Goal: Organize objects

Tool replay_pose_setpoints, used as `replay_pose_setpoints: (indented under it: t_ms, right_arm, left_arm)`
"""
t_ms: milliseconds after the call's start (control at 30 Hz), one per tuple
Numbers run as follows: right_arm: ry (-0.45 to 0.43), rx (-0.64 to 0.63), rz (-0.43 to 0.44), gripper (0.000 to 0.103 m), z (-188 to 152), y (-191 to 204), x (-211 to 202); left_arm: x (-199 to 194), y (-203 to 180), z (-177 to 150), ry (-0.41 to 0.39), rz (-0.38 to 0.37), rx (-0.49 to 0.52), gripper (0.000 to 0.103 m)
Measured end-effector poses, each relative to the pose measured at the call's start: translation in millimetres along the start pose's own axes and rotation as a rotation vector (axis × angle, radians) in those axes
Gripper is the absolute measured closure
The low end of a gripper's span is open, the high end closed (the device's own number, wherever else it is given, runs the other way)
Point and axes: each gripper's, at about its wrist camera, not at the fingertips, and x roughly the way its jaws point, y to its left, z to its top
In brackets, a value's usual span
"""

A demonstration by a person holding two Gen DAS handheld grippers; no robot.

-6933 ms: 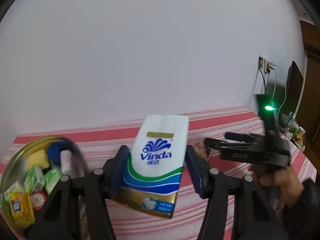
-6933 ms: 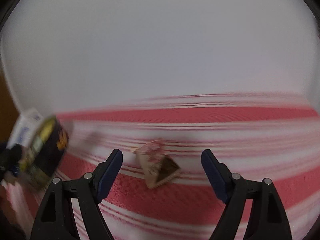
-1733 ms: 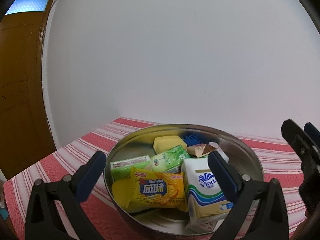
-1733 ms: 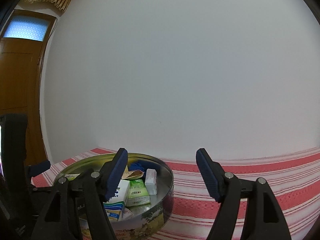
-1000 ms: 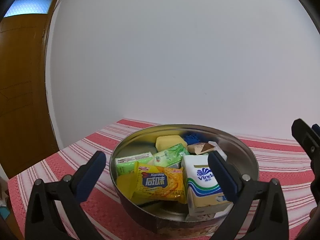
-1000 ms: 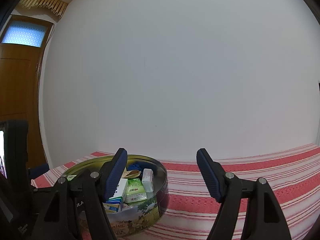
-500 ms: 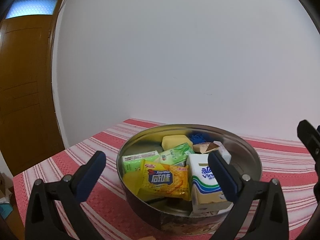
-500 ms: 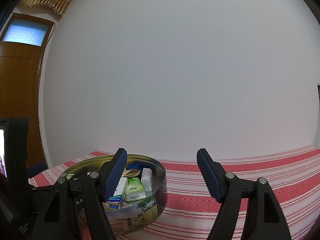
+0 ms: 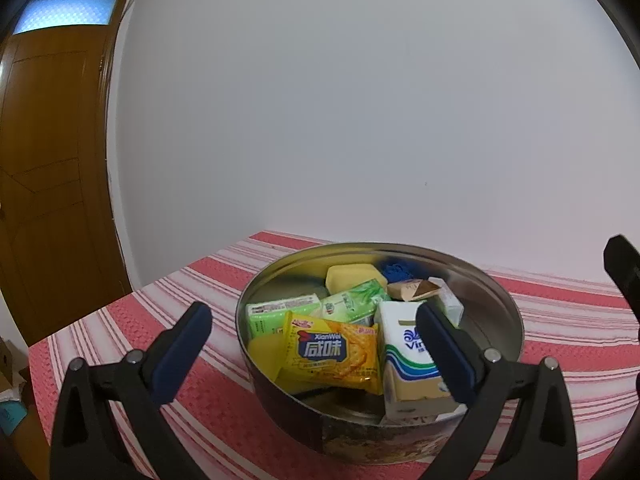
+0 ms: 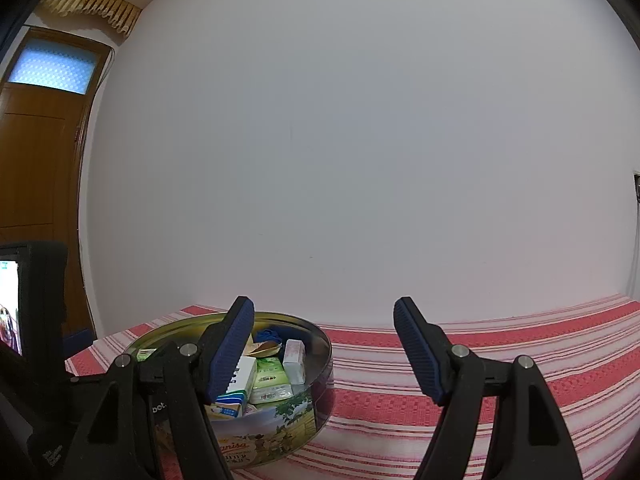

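Observation:
A round metal biscuit tin (image 9: 502, 292) stands on the red and white striped tablecloth (image 9: 184, 284) and holds several packets. In it lie a yellow cracker packet (image 9: 334, 350), a white Vinda tissue pack (image 9: 404, 356), green packets (image 9: 282, 308), a yellow sponge (image 9: 352, 274), something blue (image 9: 396, 270) and a small brown sachet (image 9: 414, 289). My left gripper (image 9: 312, 344) hovers open just in front of the tin, nothing between its fingers. In the right wrist view the tin (image 10: 304, 404) sits at lower left; my right gripper (image 10: 324, 344) is open and empty to its right.
A white wall rises right behind the table. A wooden door (image 9: 44, 184) stands at the left beyond the table's edge. The left gripper's body with a lit screen (image 10: 8, 312) fills the left rim of the right wrist view. Striped cloth (image 10: 520, 344) stretches right of the tin.
The tissue pack held by my left gripper and the brown sachet from the cloth now lie in the tin. Over the last second the left view has swung slightly; the grippers have not visibly moved.

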Motion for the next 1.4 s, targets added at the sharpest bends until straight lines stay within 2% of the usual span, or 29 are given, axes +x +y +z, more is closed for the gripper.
replay_pose_setpoints:
  t_ms: [267, 300, 400, 533, 900, 1400]
  right_arm:
    - [-0.002, 0.005, -0.002, 0.028, -3, -4, -2]
    - [-0.003, 0.005, 0.0, 0.028, -7, -18, -7]
    - [-0.009, 0.005, 0.006, 0.028, -8, -20, -9]
    - [-0.002, 0.01, 0.009, 0.028, -9, -23, -9]
    - [-0.034, -0.032, 0.029, 0.028, -8, -23, -22]
    - [-0.032, -0.008, 0.035, 0.028, -2, -23, -23]
  left_arm:
    - [-4, 0, -1, 0.001, 0.0, 0.0, 0.0]
    - [-3, 1, -1, 0.005, -0.007, 0.001, 0.0]
    - [-1, 1, -2, 0.026, -0.002, 0.004, 0.0]
    - [5, -3, -5, 0.103, -0.017, 0.009, 0.0]
    - [-11, 1, -6, 0.136, -0.027, -0.004, 0.0]
    - [-37, 5, 12, 0.051, 0.092, 0.04, 0.0]
